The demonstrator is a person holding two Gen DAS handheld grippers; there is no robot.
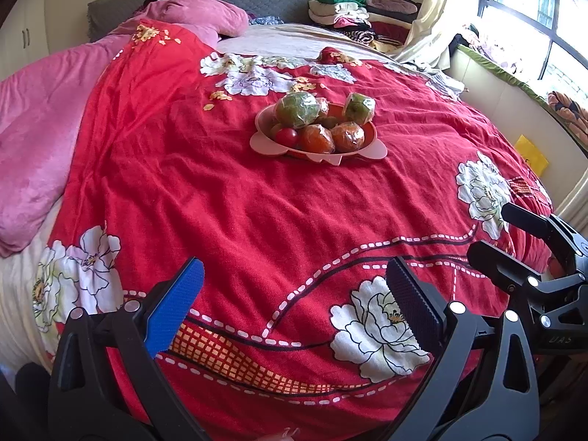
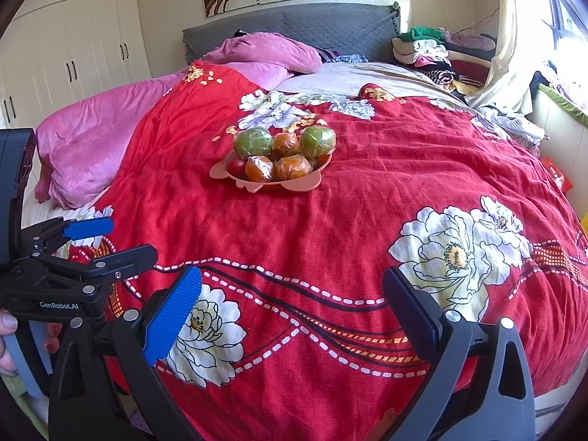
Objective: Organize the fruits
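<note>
A pink plate [image 1: 264, 143] [image 2: 294, 185] sits on the red flowered bedspread [image 1: 257, 220] [image 2: 330, 220], well ahead of both grippers. It holds several plastic-wrapped fruits: green ones [image 1: 297, 109] [image 2: 253, 142], orange ones [image 1: 316, 139] [image 2: 294, 166] and a small red one [image 1: 286, 136] [image 2: 236, 167]. My left gripper [image 1: 294, 305] is open near the bed's front edge with nothing between its fingers; it also shows at the left of the right wrist view as the left gripper [image 2: 121, 242]. My right gripper [image 2: 292, 316] is open and empty too, showing at the right edge of the left wrist view as the right gripper [image 1: 492, 231].
Pink quilts [image 1: 44, 136] [image 2: 95, 139] lie along the bed's left side. A grey headboard [image 2: 323, 25] and folded clothes [image 1: 345, 11] [image 2: 426, 51] are at the back. White wardrobes [image 2: 73, 47] stand left, a window with curtain [image 1: 522, 7] right. A hand [image 2: 5, 330] holds the left gripper.
</note>
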